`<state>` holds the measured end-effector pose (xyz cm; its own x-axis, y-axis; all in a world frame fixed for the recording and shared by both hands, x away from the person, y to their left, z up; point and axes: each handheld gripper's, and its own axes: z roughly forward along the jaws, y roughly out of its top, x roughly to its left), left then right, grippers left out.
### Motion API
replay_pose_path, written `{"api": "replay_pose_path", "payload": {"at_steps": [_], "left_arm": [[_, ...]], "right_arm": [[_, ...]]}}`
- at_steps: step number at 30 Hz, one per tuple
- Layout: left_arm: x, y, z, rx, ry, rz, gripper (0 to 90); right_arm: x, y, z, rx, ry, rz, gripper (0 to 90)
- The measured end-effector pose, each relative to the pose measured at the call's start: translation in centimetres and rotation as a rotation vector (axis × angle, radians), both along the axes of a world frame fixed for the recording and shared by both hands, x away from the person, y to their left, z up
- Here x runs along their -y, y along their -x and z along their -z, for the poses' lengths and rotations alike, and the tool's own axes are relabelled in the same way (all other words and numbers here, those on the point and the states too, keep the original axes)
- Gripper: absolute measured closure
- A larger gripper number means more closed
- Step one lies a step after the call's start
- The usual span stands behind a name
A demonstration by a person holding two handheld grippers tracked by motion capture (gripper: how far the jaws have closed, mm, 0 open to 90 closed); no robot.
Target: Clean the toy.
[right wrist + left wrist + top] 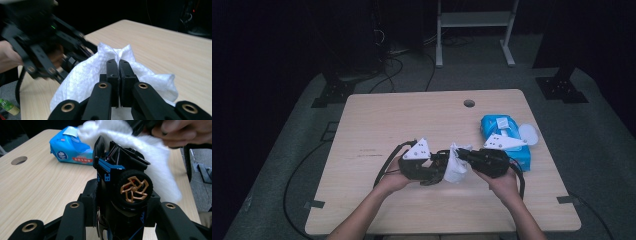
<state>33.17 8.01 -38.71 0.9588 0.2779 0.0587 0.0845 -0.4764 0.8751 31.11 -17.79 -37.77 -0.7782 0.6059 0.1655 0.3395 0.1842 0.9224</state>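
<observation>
Nearest the high view's camera, the left gripper (435,167) clamps a black toy car (120,180) near the wooden table (382,125)'s front edge. The right gripper (460,156), jaws clenched on a white wet wipe (85,75), presses it against the car. A blue wipe pack (507,137) lies at two o'clock from the car.

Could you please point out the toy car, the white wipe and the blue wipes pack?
toy car (135,188): left gripper view, gold wheel hub.
white wipe (82,77): right gripper view, left fold.
blue wipes pack (67,151): left gripper view, front face.

Toy car (120,182): lower body hidden between the left tongs (120,202). Left tongs blurred in right gripper view. Print on wipes pack (68,151) too small to read.
</observation>
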Motion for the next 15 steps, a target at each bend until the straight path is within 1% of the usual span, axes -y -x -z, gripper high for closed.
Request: {"api": "replay_pose_path", "payload": {"at_steps": [2,4,6,10,11,12,14,15], "left_arm": [[-0.1,0.0,-0.1,-0.001,0.004,-0.003,57.3],[-0.1,-0.1,0.0,0.001,-0.007,-0.002,57.3],[0.0,-0.1,0.1,0.004,-0.016,-0.005,57.3],[0.0,-0.2,0.1,0.005,-0.019,-0.006,57.2],[0.0,-0.2,0.1,0.008,-0.025,-0.007,57.2],[0.2,-0.1,0.1,0.010,-0.033,-0.008,57.2],[0.4,-0.1,0.2,0.012,-0.045,-0.007,57.2],[0.5,-0.1,0.3,0.004,-0.040,-0.009,57.2]], "right_arm": [[0.2,-0.1,0.5,-0.017,0.003,0.010,87.7],[0.1,-0.1,0.7,-0.019,0.011,0.014,87.7],[-0.2,0.0,0.5,-0.010,0.026,0.014,87.7],[-0.6,0.1,-0.1,0.017,0.037,0.015,87.7],[-0.7,0.1,-0.2,0.022,0.035,0.015,87.8],[-0.7,0.1,-0.4,0.023,0.022,0.009,87.8],[-1.0,0.3,-0.6,0.032,0.022,-0.003,87.8],[-1.3,0.5,-0.7,0.042,0.027,-0.005,87.7]]}}
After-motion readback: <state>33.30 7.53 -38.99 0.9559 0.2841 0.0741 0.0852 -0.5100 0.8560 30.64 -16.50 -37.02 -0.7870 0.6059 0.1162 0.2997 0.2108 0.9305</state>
